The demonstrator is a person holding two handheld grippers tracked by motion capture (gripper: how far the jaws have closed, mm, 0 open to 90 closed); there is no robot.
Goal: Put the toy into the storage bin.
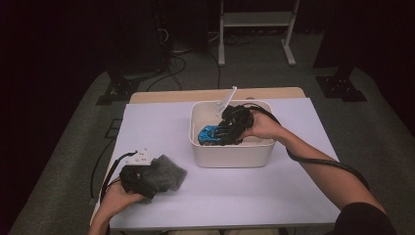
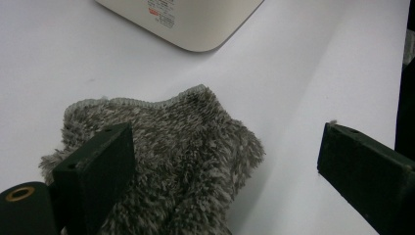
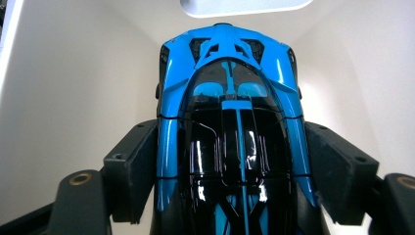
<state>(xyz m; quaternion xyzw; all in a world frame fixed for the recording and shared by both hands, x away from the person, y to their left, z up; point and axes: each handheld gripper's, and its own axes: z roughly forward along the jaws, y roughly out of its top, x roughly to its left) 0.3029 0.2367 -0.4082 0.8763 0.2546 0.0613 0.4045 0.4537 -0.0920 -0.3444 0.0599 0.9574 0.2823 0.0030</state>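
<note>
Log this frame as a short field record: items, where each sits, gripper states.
surface: table with a pale cover
bin: cream bin near the table's middle, open top
car: blue and black toy car inside the bin, jaws pressed on both its sides
cloth: grey fuzzy cloth on the table, left of the bin
right gripper: reaching into the bin, shut on the car
left gripper: low over the cloth, jaws wide apart, one over the cloth, the other clear of it

L tool (image 1: pixel 147 177) jaws wide apart; R tool (image 1: pixel 229 131) jaws clamped.
</note>
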